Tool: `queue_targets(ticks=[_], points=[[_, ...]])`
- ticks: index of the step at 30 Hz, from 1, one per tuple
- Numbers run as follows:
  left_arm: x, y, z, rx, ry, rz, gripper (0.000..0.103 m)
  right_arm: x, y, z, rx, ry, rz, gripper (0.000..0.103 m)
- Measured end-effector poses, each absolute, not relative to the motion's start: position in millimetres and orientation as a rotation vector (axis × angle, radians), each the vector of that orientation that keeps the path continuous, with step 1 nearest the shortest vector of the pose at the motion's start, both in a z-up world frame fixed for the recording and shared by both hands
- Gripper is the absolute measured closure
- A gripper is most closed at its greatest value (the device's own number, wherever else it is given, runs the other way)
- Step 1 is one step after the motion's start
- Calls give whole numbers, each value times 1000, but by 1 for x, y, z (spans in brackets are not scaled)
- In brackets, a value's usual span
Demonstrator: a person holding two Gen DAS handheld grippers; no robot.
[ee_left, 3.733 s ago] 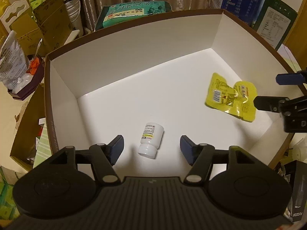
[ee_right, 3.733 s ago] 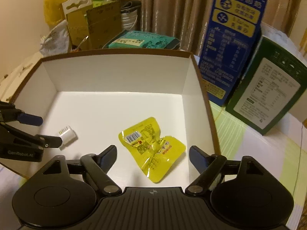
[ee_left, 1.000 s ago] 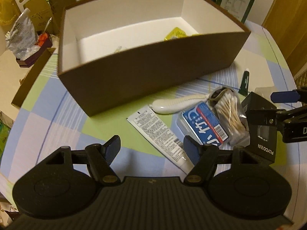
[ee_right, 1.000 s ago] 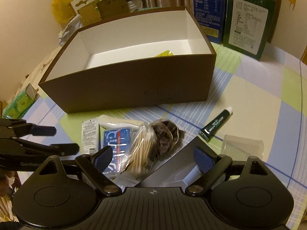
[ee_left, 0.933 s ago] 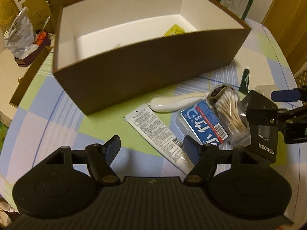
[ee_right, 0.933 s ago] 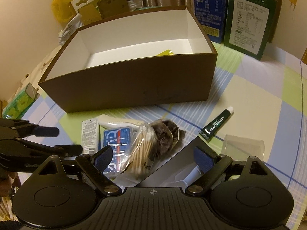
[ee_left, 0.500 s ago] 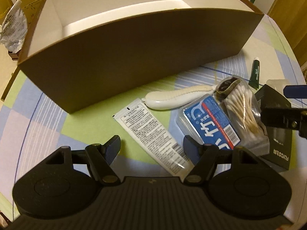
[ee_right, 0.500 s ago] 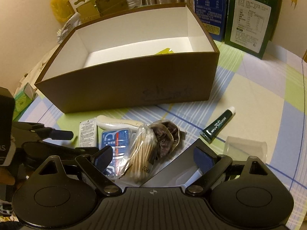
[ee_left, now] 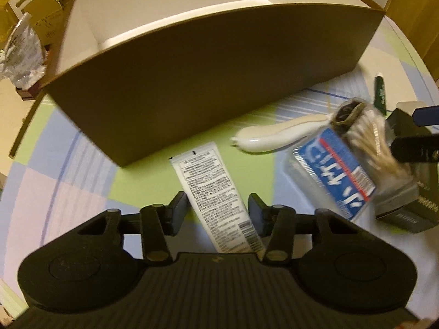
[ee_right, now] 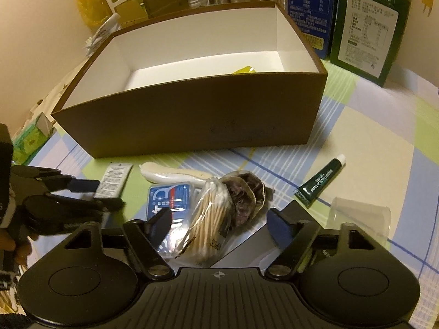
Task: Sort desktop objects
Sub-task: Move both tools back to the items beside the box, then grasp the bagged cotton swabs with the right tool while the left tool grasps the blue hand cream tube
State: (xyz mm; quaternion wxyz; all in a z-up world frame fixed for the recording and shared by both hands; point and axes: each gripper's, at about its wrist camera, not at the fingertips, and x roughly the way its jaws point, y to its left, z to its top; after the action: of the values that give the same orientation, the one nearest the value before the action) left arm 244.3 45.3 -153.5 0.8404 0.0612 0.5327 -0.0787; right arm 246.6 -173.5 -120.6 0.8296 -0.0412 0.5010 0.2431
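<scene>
- Left wrist view: the white tube (ee_left: 216,200) lies flat on the checked tablecloth (ee_left: 82,181), just in front of the brown box (ee_left: 208,82), with its crimped end toward the box and its lower end running under the camera body.
- It looks light and soft-walled, so it should flatten a little under pressure; the printed skin may be slick. The best hold is probably across its narrow width near the middle, where the body is fullest and least likely to slide out.
- The left gripper (ee_left: 218,212) straddles that tube, one blue pad on each side. Its jaws are closing, but a sliver of cloth shows beside each pad, so I judge they do not press on it yet; blur makes this hard to settle.
- Right wrist view: the right gripper (ee_right: 221,224) hangs over the pile beside the tube, where a bag of cotton swabs (ee_right: 211,213) leans on a blue packet (ee_right: 167,194) and a black box (ee_right: 247,244).
- Its jaws are closing too, standing fairly wide, with the swab bag between them. The bag is light, crinkly and slippery, so a hold across its packed middle seems safest.
- Neither pad visibly touches the bag.
</scene>
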Motion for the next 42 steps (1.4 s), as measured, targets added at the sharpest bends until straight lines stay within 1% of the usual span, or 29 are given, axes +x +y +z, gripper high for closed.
queue_targets(ticks=[1,3,8,10,12,22,24,26,27,28,30,31,32,42], points=[[243,51,-153,126,1123,-165,60,247,-174,-121,-83,1065,517,39],[241,62,-153,125,1117,-158,60,246,-173,-123,-77,1072,524,45],[233,84,-152,110,1112,-140,61,247,-169,-127,-59,1081,535,56],[231,90,-151,104,1111,-135,61,249,-164,-131,-59,1088,530,73],[228,95,-151,100,1109,-133,61,253,-162,-135,-56,1103,513,80],[229,95,-150,104,1102,-140,60,259,-147,-149,-108,1149,494,81],[230,94,-150,106,1103,-139,59,260,-146,-149,-110,1148,491,81],[231,93,-151,107,1106,-136,54,261,-148,-149,-99,1151,495,81],[232,92,-151,109,1107,-135,54,261,-149,-149,-93,1151,498,83],[233,91,-152,111,1108,-135,53,261,-151,-149,-84,1152,501,86],[235,91,-153,109,1110,-138,52,259,-152,-148,-65,1142,505,88],[236,92,-153,110,1110,-140,56,257,-152,-147,-61,1134,506,89],[235,92,-152,110,1107,-143,63,255,-153,-145,-55,1126,504,89],[219,97,-148,101,1123,-156,66,236,-172,-126,61,1061,503,91]])
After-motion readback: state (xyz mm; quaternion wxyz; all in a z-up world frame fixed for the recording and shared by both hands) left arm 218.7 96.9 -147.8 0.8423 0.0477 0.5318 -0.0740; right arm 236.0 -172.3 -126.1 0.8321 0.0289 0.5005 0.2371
